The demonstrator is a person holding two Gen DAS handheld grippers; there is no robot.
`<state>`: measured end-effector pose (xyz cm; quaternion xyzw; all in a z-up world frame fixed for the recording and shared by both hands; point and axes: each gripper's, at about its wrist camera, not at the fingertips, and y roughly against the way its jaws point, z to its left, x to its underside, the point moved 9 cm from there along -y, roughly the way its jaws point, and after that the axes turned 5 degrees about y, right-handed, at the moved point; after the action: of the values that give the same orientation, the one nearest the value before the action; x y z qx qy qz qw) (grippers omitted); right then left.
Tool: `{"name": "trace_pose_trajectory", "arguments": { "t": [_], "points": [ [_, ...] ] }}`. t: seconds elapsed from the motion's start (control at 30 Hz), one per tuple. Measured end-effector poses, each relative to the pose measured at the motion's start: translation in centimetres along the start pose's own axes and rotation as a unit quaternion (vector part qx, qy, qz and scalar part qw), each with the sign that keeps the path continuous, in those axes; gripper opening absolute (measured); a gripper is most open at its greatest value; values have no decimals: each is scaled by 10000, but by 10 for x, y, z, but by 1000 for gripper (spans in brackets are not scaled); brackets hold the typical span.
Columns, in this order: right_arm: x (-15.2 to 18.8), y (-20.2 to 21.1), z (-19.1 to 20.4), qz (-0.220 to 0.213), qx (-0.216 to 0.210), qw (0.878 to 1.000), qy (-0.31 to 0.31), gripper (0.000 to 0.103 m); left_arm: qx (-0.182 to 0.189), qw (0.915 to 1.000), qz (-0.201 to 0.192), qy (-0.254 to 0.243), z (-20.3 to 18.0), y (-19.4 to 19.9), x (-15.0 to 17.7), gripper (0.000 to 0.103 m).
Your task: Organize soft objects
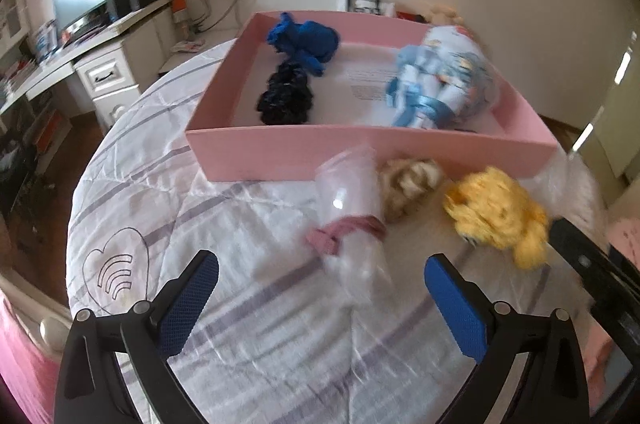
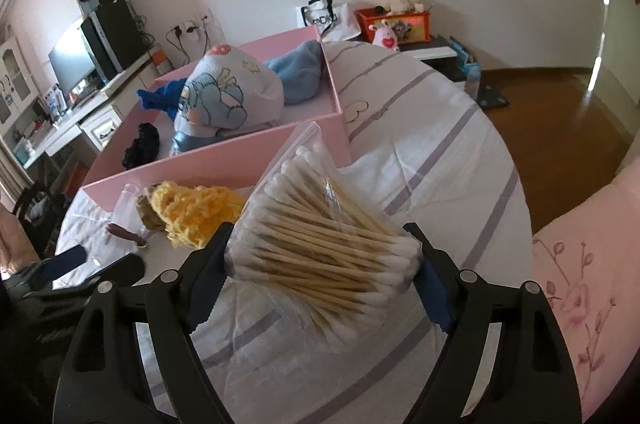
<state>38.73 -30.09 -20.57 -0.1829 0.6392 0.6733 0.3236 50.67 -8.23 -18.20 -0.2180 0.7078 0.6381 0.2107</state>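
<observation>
Cotton swabs in a clear zip bag (image 2: 320, 244) fill the foreground of the right wrist view, where the right gripper (image 2: 320, 264) has its blue pads pressed against both sides of the bag, pinching it just above the striped white quilt (image 2: 440, 151). Only this view shows the bag; the left wrist view does not reach it. Beyond it lie a yellow crocheted scrunchie (image 2: 196, 214) and the pink box (image 2: 240, 159).

From the left wrist view, the left gripper (image 1: 320, 300) hangs with its jaws spread wide and nothing between them, over a clear plastic bag tied with a dusty-pink band (image 1: 352, 224). That bag lies on the quilt just in front of the box's near wall, beside a beige scrunchie (image 1: 408, 183) and the yellow one, which looks blurred here. This view looks into the box more fully: a blue scrunchie (image 1: 304, 41) and a black scrunchie (image 1: 286, 97) sit toward its left side, and a pale blue printed fabric bundle (image 1: 444, 79) lies at its right. A black finger of the other gripper shows at this view's right edge.
</observation>
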Motion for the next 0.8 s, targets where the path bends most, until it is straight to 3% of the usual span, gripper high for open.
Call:
{"name": "trace_pose_trajectory", "arguments": {
  "t": [0.07,0.2,0.23,0.27,0.8],
  "points": [
    [-1,1,-2,1,20,10000,0,80,-66,9999,29,84,5,-7,-2,90],
    [0,-1,-1,40,18,10000,1,80,66,9996,150,238,7,-19,-3,61],
    [1,-1,-1,51,20,10000,-1,80,23,9998,86,203,7,-17,-3,40],
    [1,-2,0,63,37,10000,6,80,64,9998,70,160,4,-15,-3,31],
    [-2,19,8,-94,209,9996,141,80,45,9999,-118,48,3,19,4,31]
  ]
}}
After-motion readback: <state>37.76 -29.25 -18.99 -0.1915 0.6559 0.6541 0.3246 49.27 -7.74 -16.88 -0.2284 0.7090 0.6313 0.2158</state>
